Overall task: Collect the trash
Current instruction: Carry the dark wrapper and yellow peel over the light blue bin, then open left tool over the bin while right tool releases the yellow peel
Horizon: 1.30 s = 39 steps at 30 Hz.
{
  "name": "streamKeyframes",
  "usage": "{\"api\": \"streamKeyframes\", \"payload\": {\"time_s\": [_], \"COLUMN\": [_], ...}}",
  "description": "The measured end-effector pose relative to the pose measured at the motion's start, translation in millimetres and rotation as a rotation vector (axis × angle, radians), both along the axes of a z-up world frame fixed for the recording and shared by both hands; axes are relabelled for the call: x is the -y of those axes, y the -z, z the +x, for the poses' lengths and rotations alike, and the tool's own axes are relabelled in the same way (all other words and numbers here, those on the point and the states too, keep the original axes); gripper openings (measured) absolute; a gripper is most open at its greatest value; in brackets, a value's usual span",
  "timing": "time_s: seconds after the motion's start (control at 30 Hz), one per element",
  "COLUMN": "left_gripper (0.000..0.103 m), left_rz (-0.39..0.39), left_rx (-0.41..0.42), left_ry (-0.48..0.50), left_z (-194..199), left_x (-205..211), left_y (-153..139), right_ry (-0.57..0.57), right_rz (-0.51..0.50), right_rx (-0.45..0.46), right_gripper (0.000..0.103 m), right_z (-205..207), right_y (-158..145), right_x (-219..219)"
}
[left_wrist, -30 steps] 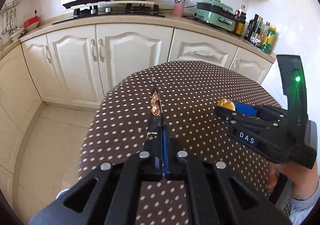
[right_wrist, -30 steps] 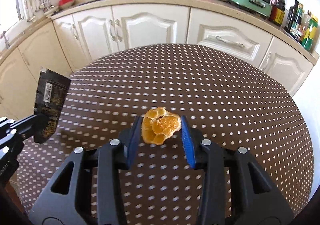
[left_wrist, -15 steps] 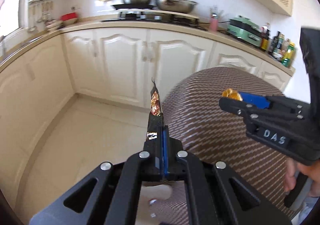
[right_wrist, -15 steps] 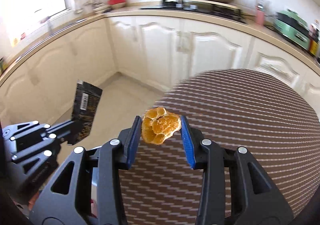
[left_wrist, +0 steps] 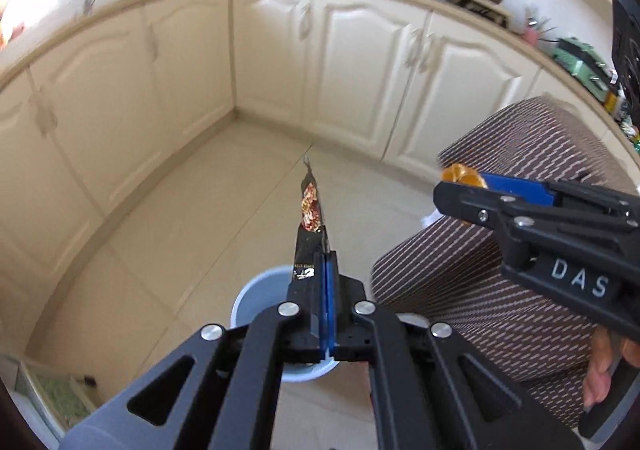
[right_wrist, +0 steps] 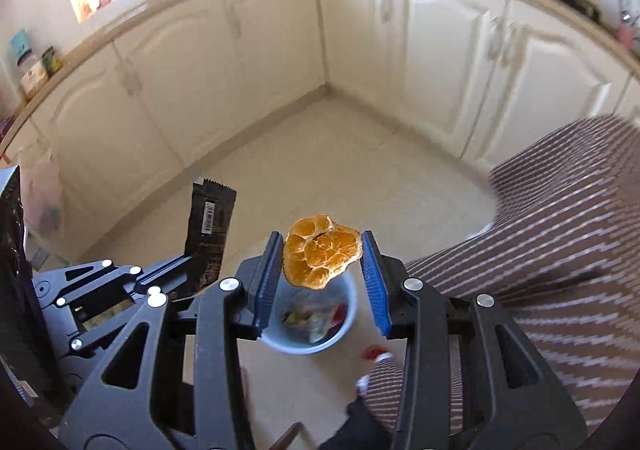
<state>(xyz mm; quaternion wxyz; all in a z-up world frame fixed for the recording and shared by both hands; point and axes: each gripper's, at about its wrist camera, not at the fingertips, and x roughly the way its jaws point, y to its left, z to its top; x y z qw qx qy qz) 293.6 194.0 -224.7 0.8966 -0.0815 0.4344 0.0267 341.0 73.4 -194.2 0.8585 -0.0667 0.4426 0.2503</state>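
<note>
Crinkly orange peel [right_wrist: 321,251] and flat foil wrapper [left_wrist: 310,226] above round bin [right_wrist: 316,334].

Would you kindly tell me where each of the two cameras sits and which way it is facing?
Left wrist: on the left gripper, facing down at floor and blue bin; it pinches a dark wrapper; right gripper and a hand show.
Right wrist: on the right gripper, facing down over the bin; it grips orange peel; left gripper shows.
Shared: bin, wrapper, peel, cabinets, table.
</note>
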Motion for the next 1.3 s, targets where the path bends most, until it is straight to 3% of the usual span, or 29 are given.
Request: {"api": "streamKeyframes", "payload": {"time_s": [0.3, 0.53, 0.7, 0.73, 0.77, 0.83, 0.97, 1.3], "left_gripper": [0.001, 0.001, 0.002, 0.009, 0.025, 0.045, 0.051, 0.054], "left_rz": [-0.102, -0.159, -0.172, -0.175, -0.177, -0.154, -0.137, -0.096], "left_rx": [-0.224, -0.288, -0.272, -0.269, -0.268, -0.249, -0.247, -0.259], "left_ry": [-0.079, -0.085, -0.081, -0.083, -0.084, -0.095, -0.091, -0.11], "left_z": [5, 23, 34, 38, 40, 39, 38, 34], "left_x": [-48, -53, -48, -45, -46, -46, -45, -50], "left_y": [116, 169, 176, 176, 178, 176, 177, 178], "right_ry": [-0.022, 0.002, 0.023, 0.028, 0.032, 0.04, 0.044, 0.044], "right_rz": [-0.06, -0.09, -0.095, -0.096, -0.094, -0.092, -0.092, -0.092], "right_rx": [-0.182, -0.236, -0.229, -0.227, -0.228, -0.231, -0.239, -0.251], "right_gripper": [0.039, 0.039, 0.039, 0.039, 0.039, 0.039, 0.039, 0.039], "right_z": [10, 19, 24, 26, 28, 28, 32, 35], "right_y": [103, 155, 169, 171, 174, 177, 180, 191], "right_x": [-43, -50, -52, -53, -55, -57, -53, -64]}}
